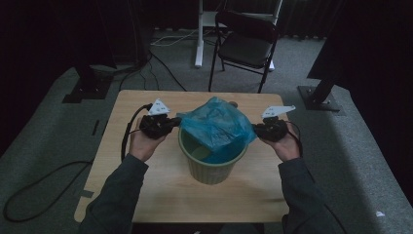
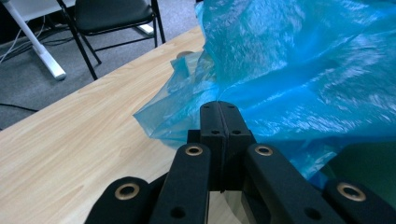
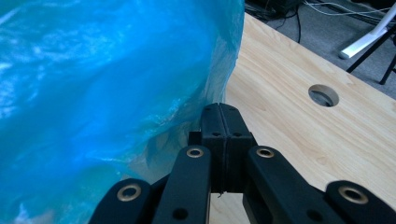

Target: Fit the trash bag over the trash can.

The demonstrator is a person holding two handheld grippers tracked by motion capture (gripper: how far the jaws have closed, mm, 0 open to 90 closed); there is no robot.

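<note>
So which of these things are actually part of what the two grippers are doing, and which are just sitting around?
Part of the job:
- blue plastic bag, pinched at each side
- green bin under the bag
- left gripper, shut on the bag
- right gripper, shut on the bag

Just around:
- wooden table
- black folding chair
- floor cables
- white desk leg

Blue plastic bag, green bin, pale wooden table.

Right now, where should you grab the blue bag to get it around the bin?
Best by its loose top edge, one side each. The left gripper and right gripper already pinch the blue bag from opposite sides; its thin film bunches flat above the green bin.
</note>
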